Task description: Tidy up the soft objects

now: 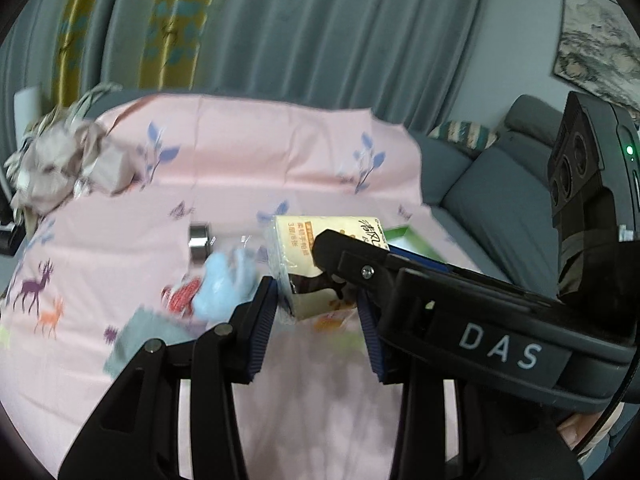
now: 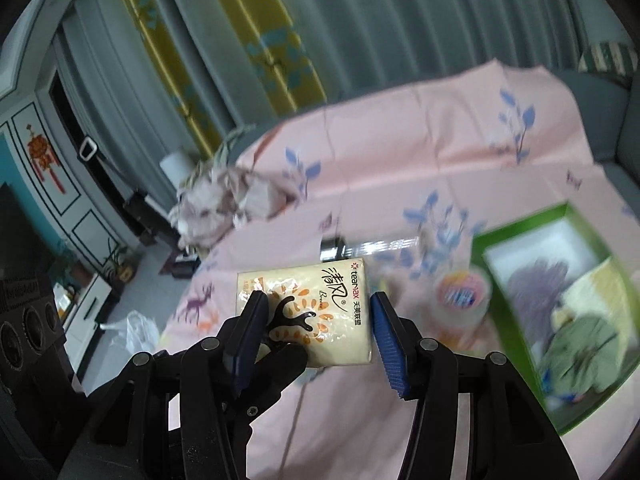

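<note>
A cream tissue pack (image 2: 308, 312) with orange print is held above the pink sheet between both grippers. My right gripper (image 2: 318, 322) has its blue pads at the pack's two ends. My left gripper (image 1: 318, 308) holds the same pack (image 1: 304, 256) from the other side; its dark fingers show under the pack in the right wrist view. The right gripper's body crosses the left wrist view at the right. A green box (image 2: 560, 312) at the right holds a grey plush and a green soft toy. A light blue soft toy (image 1: 224, 284) lies on the sheet.
A pink sheet (image 1: 280, 152) with leaf and deer prints covers the surface. On it lie a metal roll (image 1: 199, 240), a red patterned item (image 1: 182, 296), a grey cloth (image 1: 148, 340) and crumpled pinkish fabric (image 1: 68, 164). A grey sofa (image 1: 500, 200) stands at the right.
</note>
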Demonstrator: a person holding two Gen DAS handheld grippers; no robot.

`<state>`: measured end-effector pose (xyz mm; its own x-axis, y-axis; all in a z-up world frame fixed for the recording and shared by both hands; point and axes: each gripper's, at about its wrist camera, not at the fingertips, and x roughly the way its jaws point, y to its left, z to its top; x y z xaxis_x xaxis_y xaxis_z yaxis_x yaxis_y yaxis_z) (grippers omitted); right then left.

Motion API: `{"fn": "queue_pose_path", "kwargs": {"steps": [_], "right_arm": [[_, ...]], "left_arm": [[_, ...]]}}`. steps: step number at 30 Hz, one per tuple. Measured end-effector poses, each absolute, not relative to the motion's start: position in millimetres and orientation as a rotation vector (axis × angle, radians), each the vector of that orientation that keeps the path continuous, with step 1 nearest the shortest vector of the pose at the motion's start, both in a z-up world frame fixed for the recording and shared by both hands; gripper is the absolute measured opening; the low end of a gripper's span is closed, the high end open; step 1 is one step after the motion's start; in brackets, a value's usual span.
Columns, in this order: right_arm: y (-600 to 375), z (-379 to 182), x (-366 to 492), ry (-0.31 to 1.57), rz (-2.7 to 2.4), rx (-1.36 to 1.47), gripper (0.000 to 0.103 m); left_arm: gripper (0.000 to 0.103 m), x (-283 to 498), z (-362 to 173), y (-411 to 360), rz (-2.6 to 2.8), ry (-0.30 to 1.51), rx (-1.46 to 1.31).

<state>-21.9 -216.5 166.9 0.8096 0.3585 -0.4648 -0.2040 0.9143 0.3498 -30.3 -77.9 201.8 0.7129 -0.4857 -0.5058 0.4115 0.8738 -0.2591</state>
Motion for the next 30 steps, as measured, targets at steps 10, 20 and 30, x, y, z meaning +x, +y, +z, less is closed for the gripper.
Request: {"fn": "queue_pose_path", "kwargs": {"steps": [10,20,30], "right_arm": [[-283,172,-13,0.483,0.235,0.386,0.056],[-357,139,-10,0.488,0.097,0.527,0.054],[-419,97,0,0.549,-0.010,0.688,0.050]], "left_arm": [[0.038,-7,214,-140,-0.577,0.555,-0.073],[0.038,12,196,-211,-0.693,0.628,0.003],[0.038,30,165,-268,-0.782,0.735,0.048]]}}
